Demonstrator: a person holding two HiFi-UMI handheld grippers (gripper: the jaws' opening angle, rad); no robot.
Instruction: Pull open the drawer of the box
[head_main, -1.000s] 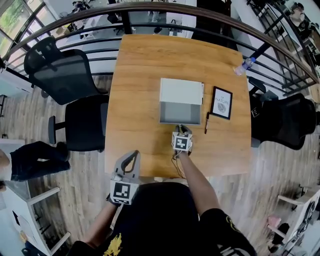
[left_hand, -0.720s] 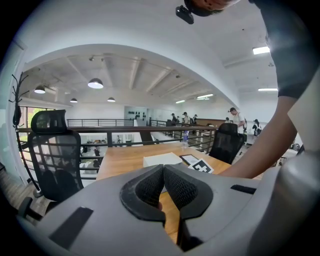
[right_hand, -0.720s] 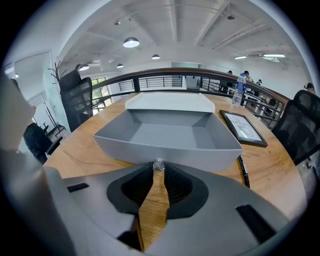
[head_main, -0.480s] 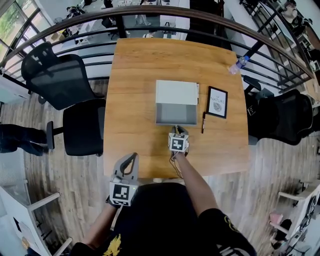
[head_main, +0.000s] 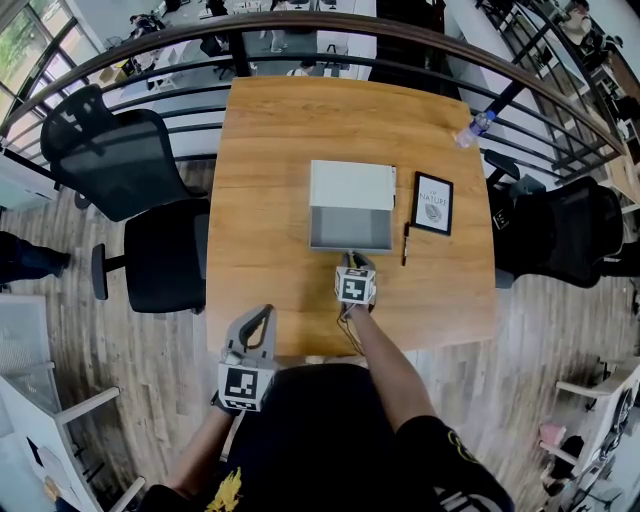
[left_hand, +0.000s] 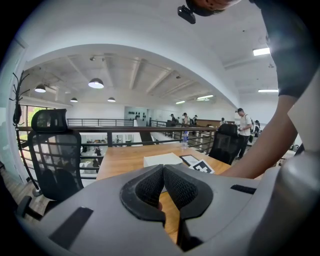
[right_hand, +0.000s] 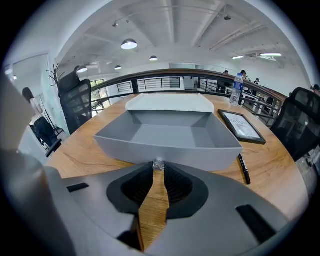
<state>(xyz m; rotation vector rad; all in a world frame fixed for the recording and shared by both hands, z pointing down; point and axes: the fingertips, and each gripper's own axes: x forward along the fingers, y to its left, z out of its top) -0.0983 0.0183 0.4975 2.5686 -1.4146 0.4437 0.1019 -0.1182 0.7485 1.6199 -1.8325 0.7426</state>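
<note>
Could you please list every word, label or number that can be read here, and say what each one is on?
"NATURE" on the black-framed picture; the smaller line above it is too small to read.
Bottle label: too small to read.
Yellow print on the black shirt: cut off, unreadable.
Square markers: patterns only, no words.

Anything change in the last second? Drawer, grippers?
Only a bystander's leg on the floor at the left moved further out of view. The grey drawer stays pulled out of the white box, the right gripper still pinches its small clear knob, and the left gripper stays shut.
</note>
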